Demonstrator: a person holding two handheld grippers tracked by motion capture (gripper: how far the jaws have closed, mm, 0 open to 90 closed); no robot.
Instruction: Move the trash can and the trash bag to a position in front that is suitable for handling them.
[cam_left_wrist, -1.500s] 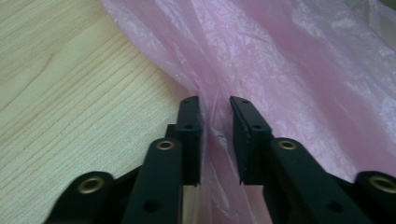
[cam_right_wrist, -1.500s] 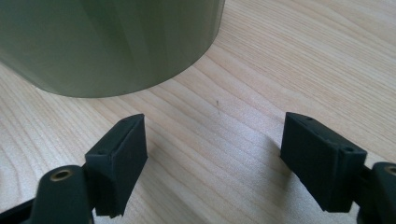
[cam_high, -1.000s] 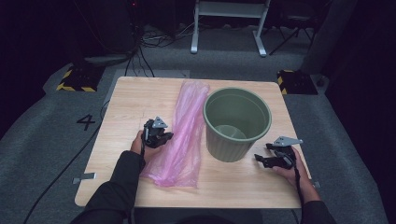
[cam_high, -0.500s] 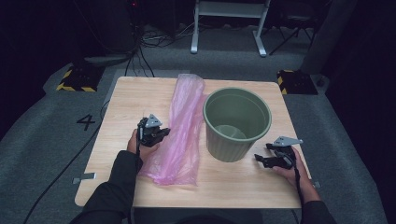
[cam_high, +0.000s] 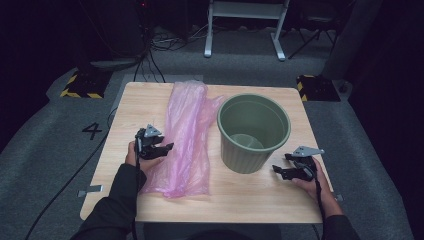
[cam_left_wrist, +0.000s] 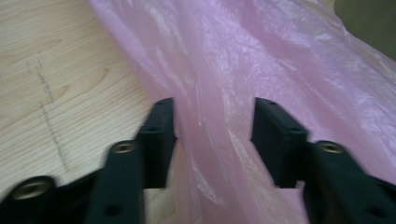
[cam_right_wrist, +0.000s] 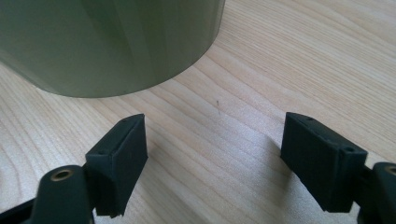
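Two grippers near the table's front edge, one per hand. Right gripper (cam_high: 285, 170) sits low at the front right, jaws spread wide over bare wood, nothing between them; in the right gripper view its jaws frame the table (cam_right_wrist: 280, 60) with the bin wall just ahead. Left gripper (cam_high: 159, 149) at the left, jaws apart and straddling a fold of the pink plastic bag (cam_left_wrist: 261, 70), left jaw at the bag's edge where it meets the wood; not clamped on the film. One bag (cam_high: 187, 135), lying flat and crumpled lengthwise from the front to the far edge, left of centre. One green ribbed bin (cam_high: 253, 132) upright just right of the bag, the bag's edge touching or nearly touching it; looks empty, bottom visible. Beyond the table: grey carpet, a "4" marking (cam_high: 92, 131) on the left, cables, white frame legs (cam_high: 245, 25).
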